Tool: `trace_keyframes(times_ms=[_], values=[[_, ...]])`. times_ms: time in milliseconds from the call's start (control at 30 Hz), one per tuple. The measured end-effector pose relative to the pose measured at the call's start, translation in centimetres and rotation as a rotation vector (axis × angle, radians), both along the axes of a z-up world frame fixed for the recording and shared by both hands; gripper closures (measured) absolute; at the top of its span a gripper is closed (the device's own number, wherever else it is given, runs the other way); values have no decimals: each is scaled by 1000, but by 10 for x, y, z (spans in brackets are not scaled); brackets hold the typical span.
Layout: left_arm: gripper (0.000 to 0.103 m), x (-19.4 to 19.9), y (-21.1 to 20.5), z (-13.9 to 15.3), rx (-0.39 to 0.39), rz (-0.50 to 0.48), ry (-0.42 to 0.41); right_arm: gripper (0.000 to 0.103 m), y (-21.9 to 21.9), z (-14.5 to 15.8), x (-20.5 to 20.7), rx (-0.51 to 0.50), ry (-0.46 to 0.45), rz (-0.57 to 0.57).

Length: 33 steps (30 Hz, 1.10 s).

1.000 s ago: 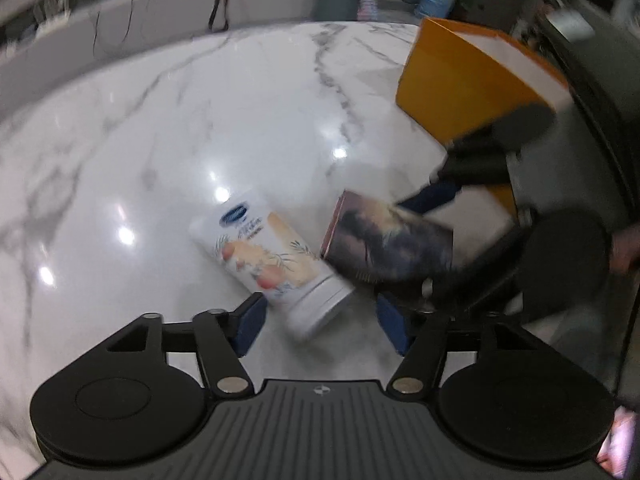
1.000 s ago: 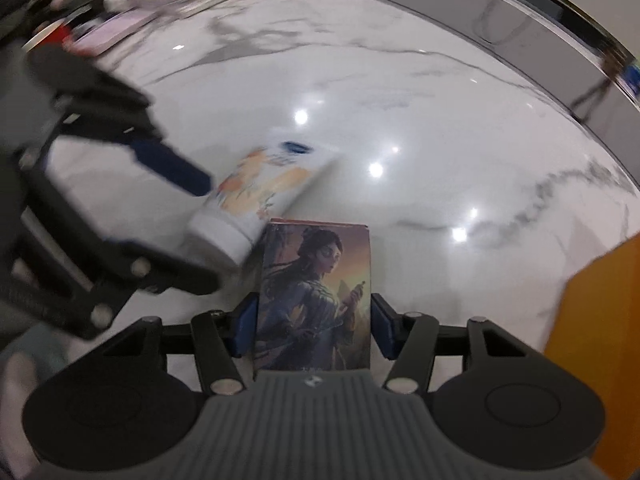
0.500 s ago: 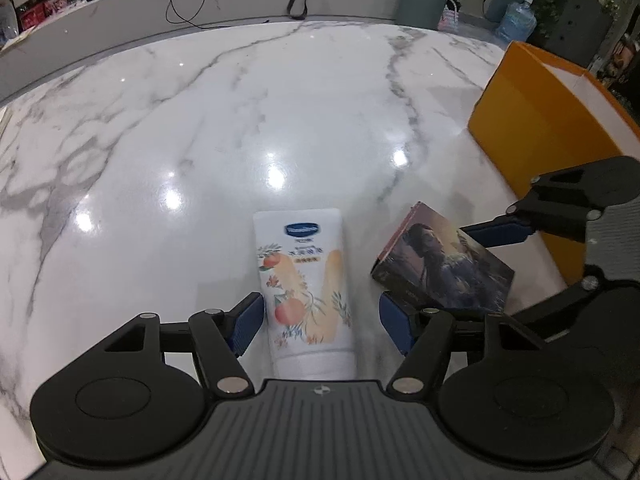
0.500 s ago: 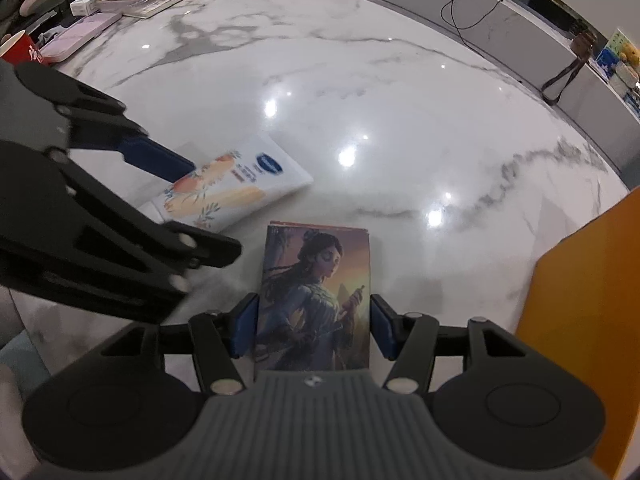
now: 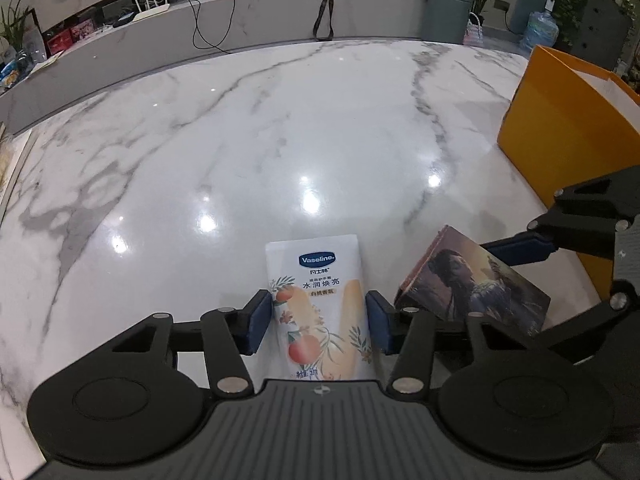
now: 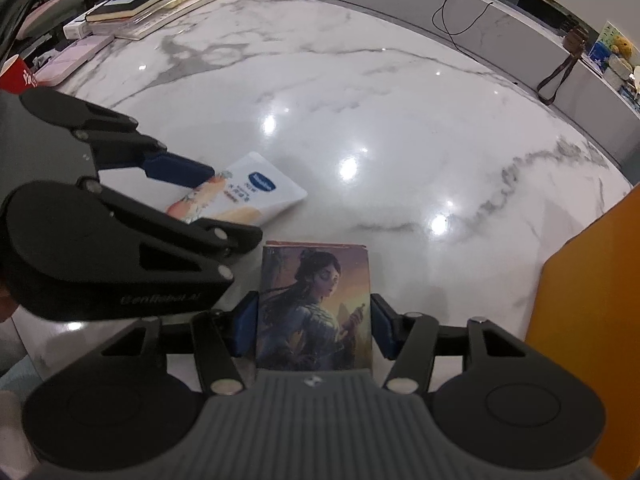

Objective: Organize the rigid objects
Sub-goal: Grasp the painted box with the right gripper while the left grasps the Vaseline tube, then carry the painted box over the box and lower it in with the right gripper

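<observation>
Left gripper (image 5: 320, 322) has just been closing; its blue pads now sit right against the Vaseline tube (image 5: 320, 308), low centre of the left wrist view, on the marble table (image 5: 280, 140). Right gripper (image 6: 314, 330) clamps the illustrated card box (image 6: 316, 308), bottom centre. The orange box (image 5: 560, 128) sits far right.
</observation>
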<state>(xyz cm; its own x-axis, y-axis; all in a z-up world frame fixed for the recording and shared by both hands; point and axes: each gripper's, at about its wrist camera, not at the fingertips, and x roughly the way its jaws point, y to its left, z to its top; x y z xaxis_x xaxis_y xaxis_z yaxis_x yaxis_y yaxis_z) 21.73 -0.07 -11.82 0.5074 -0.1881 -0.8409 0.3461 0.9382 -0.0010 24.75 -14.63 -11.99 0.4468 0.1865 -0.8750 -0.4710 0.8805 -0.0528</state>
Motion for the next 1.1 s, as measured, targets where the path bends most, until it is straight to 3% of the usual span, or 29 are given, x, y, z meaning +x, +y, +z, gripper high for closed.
trace_keyframes(times_ms=[400, 800, 833, 867, 900, 1100], values=[[46, -30, 8, 17, -51, 54, -25, 46, -2, 11, -20, 10, -19, -28], [48, -86, 13, 50, -170, 115, -48, 46, -23, 39, -87, 92, -89, -88], [54, -91, 14, 54, -183, 125, -53, 46, -27, 44, -92, 106, -100, -98], [74, -95, 14, 56, -194, 126, -53, 46, -30, 48, -97, 117, -110, -108], [86, -98, 13, 59, -199, 122, -45, 46, -34, 53, -101, 127, -123, -116], [87, -113, 3, 67, -184, 130, -50, 46, -49, 74, -122, 176, -162, -155]])
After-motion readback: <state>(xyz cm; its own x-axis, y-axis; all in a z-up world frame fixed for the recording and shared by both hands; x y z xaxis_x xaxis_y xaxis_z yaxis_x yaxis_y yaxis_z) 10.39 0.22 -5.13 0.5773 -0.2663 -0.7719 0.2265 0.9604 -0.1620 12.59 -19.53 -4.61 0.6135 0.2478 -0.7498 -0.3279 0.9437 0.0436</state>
